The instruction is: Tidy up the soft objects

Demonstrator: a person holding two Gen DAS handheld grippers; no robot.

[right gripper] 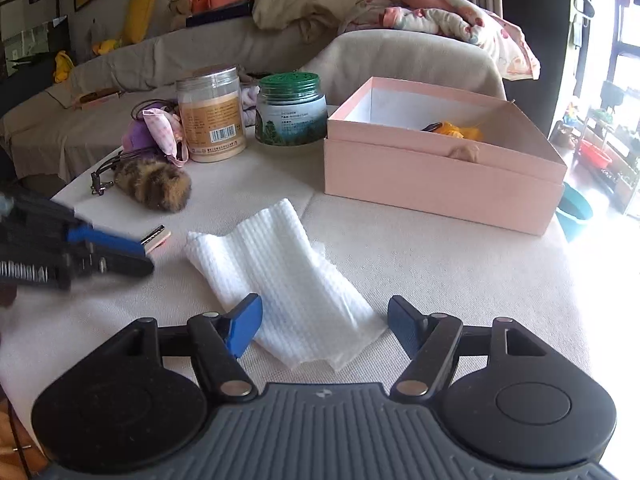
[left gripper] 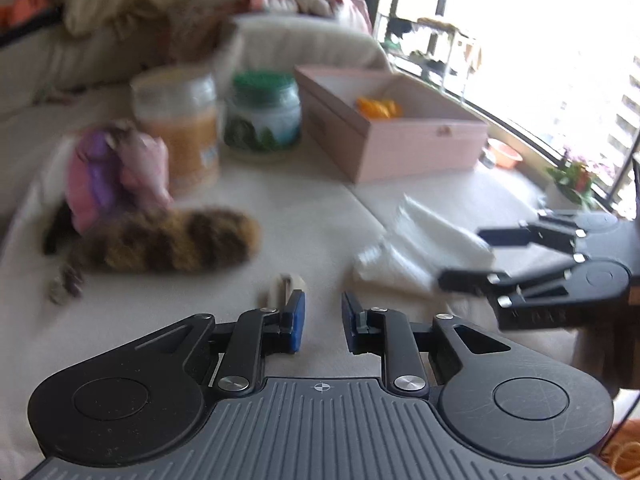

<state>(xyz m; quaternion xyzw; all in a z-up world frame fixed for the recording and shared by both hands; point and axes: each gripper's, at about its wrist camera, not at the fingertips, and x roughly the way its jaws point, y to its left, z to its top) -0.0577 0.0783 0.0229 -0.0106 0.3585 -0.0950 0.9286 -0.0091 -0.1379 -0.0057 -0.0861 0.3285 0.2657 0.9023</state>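
The right gripper (right gripper: 324, 326), jaws wide apart, straddles the white ribbed paper towel (right gripper: 280, 276) lying on the cream cloth-covered table (right gripper: 440, 264). Pinch its near edge low. The left gripper (left gripper: 323, 322), jaws apart, seemingly empty, hovers nearby.

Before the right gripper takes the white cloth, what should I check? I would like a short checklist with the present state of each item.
1. Right gripper open: ok, the jaws stand wide apart.
2. White cloth between the jaws: ok, its near end lies there, flat on the table.
3. Nothing lying on the cloth: ok.
4. Left gripper away from the cloth: ok, it is open to the left, at a small flat pink object.
5. Pink box open to receive it: ok, no lid; an orange item already lies inside.
6. Jaws low enough to pinch: cannot tell.
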